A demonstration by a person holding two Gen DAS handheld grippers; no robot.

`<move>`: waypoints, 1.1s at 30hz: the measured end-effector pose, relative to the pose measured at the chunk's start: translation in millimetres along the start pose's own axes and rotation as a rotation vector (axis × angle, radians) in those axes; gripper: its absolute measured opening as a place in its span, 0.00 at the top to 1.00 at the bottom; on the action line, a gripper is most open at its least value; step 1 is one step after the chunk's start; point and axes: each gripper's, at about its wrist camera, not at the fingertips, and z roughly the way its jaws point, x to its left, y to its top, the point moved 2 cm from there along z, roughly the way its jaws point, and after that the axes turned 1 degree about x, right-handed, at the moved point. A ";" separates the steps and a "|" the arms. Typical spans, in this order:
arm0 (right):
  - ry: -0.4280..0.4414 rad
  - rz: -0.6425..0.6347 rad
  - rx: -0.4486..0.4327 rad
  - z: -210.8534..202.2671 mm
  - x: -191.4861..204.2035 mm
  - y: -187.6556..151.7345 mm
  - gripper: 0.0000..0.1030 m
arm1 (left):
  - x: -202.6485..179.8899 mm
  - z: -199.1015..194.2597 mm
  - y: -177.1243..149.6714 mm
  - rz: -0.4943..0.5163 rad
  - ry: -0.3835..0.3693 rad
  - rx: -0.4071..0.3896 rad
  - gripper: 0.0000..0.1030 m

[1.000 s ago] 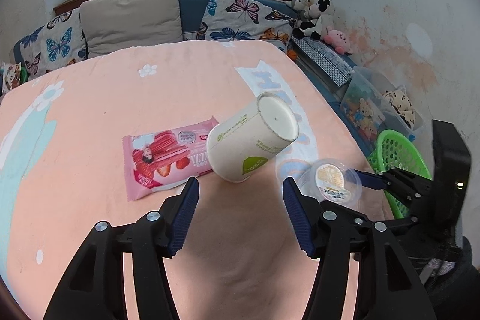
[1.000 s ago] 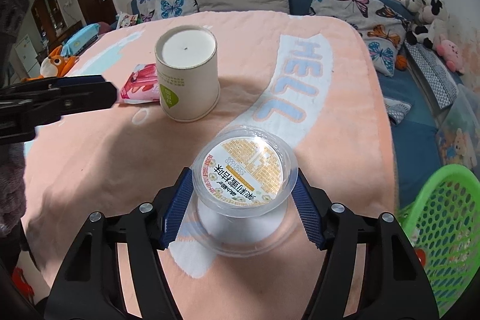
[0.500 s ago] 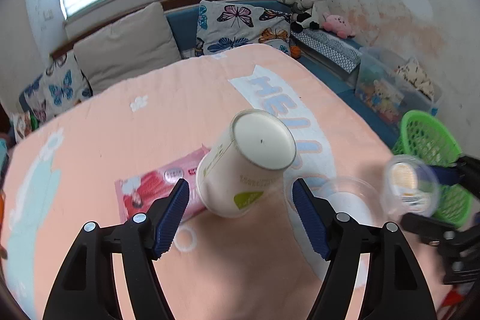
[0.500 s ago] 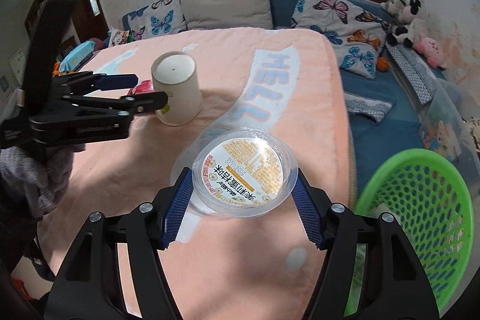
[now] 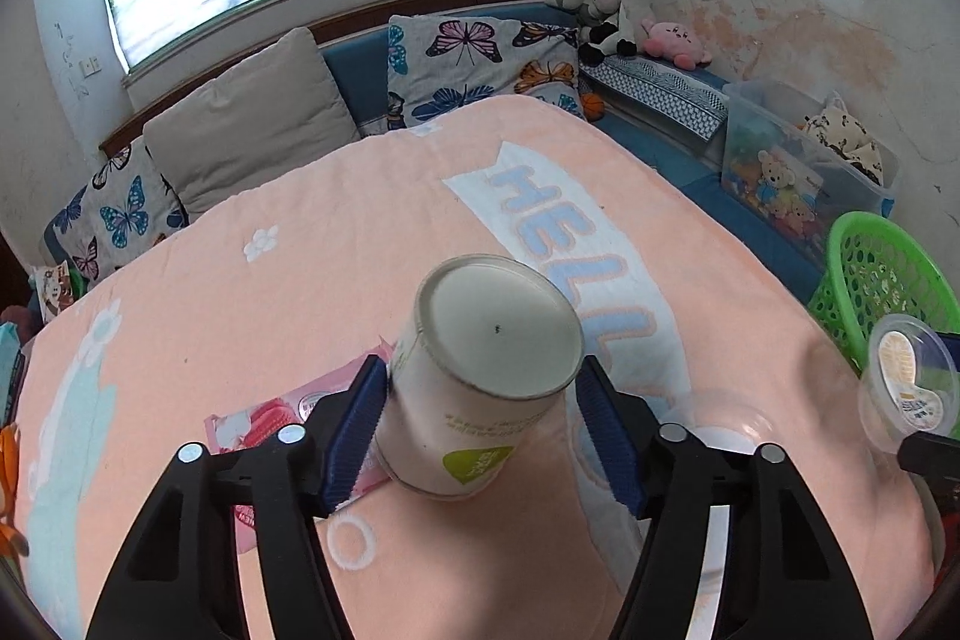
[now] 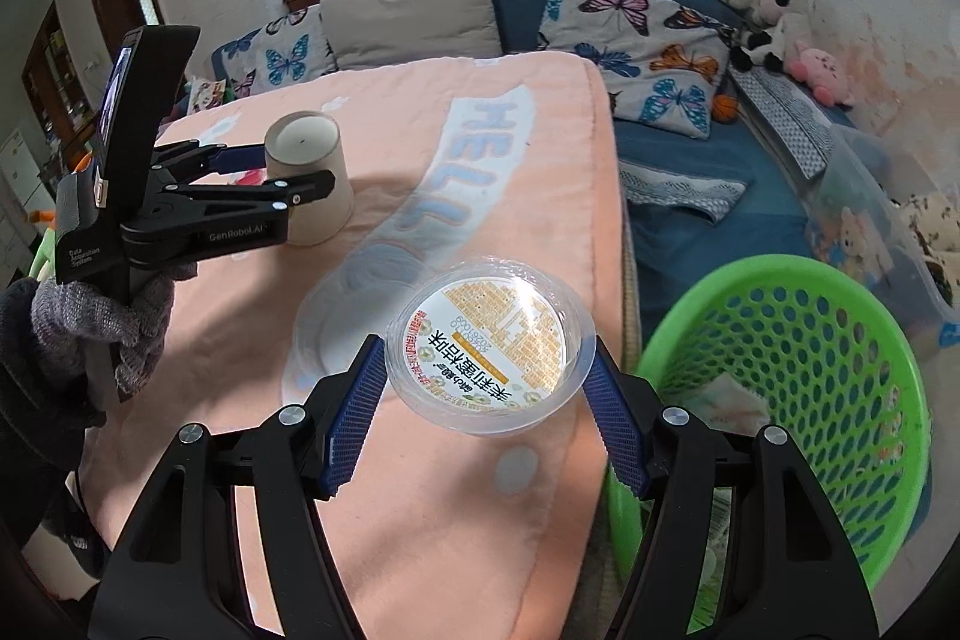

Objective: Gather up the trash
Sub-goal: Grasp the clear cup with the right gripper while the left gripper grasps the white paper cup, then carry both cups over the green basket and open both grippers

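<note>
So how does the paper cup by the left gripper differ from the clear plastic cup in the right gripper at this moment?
The paper cup is opaque off-white with a green mark; the plastic cup is clear with a printed yellow lid. The paper cup stands upside down on the pink blanket, while the plastic cup is held off it, next to the green basket. The paper cup looks taller, the plastic cup shallower. Each sits between a gripper's blue pads.

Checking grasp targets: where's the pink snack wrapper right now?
Left wrist view: the pink snack wrapper lies flat on the peach blanket, lower left, partly hidden behind the paper cup and the left gripper.
</note>
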 end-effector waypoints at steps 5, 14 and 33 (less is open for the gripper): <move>-0.012 0.013 0.000 -2.3 -5.4 -4.7 0.36 | 1.5 -1.7 1.8 -0.004 -0.009 -0.011 0.43; -0.033 0.025 -0.010 -12.8 -14.6 -11.6 0.36 | 0.1 -35.0 3.8 -0.031 -0.046 -0.067 0.44; -0.198 0.177 -0.014 -50.3 -103.1 -49.2 0.36 | -46.5 -103.8 9.5 -0.044 -0.253 -0.107 0.44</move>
